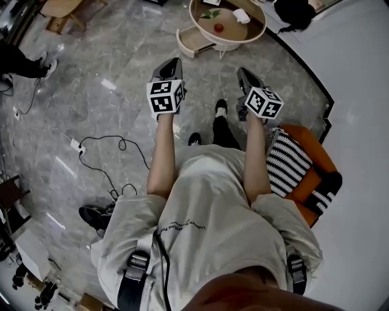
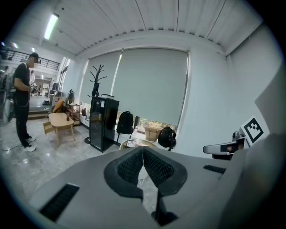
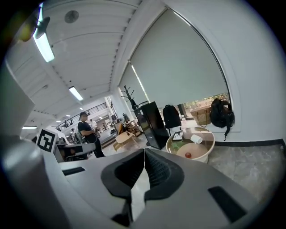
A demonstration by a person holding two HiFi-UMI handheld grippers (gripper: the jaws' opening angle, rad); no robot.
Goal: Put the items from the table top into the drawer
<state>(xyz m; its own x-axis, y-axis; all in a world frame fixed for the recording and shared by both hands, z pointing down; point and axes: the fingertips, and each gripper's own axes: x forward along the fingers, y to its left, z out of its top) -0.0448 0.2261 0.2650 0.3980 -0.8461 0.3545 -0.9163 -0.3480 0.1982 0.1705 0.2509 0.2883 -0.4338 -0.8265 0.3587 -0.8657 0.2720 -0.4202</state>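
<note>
The left gripper (image 2: 143, 150) has its jaws pressed together with nothing between them, and the right gripper's (image 3: 144, 152) jaws are likewise closed and empty. Both are held out over the grey marble floor (image 1: 109, 73), well apart from the round counter (image 1: 259, 33) ahead. On that counter lie a small red fruit (image 1: 218, 28), a white cup (image 1: 241, 16) on its side and a green leafy item (image 1: 209, 13). The drawer (image 1: 193, 41) stands pulled open at the counter's left side in the head view.
</note>
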